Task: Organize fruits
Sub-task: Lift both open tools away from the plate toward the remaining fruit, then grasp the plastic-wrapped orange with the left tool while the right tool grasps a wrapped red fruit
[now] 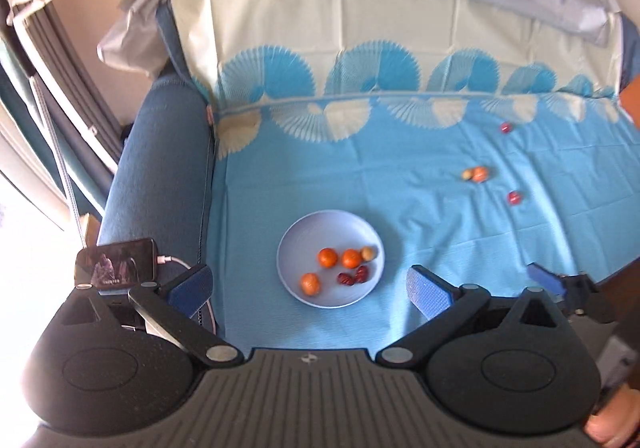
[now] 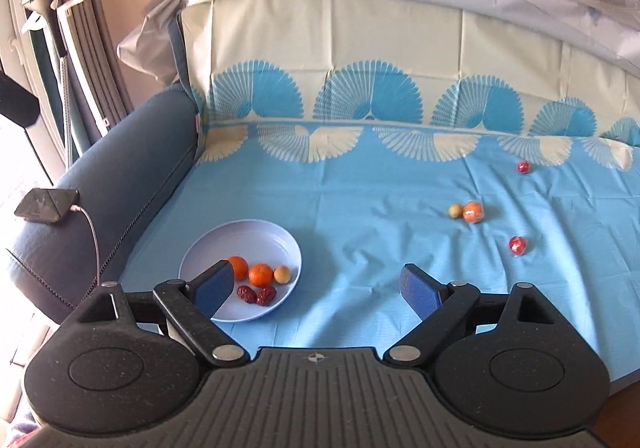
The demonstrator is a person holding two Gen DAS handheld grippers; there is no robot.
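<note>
A pale blue plate (image 1: 320, 224) lies on the blue patterned cloth, holding three oranges (image 1: 328, 258), a small yellowish fruit (image 1: 368, 253) and two red dates (image 1: 346, 279). High above it my left gripper (image 1: 310, 284) stands open with nothing between its fingers. My right gripper (image 2: 318, 288) is open and empty too, to the right of the plate (image 2: 256, 226); its left finger (image 2: 214, 288) hides part of the plate. Loose to the right lie an orange (image 2: 473, 211) touching a yellowish fruit (image 2: 454, 210), and two red wrapped pieces (image 2: 523, 167) (image 2: 518, 246).
A phone (image 1: 116, 262) on a white cable rests on the dark blue sofa armrest (image 1: 160, 167) left of the plate. The cloth-covered backrest (image 2: 360, 47) rises behind. A white stand (image 2: 60, 7) and curtains are at far left. The right gripper's blue finger (image 1: 544, 280) shows at the right edge.
</note>
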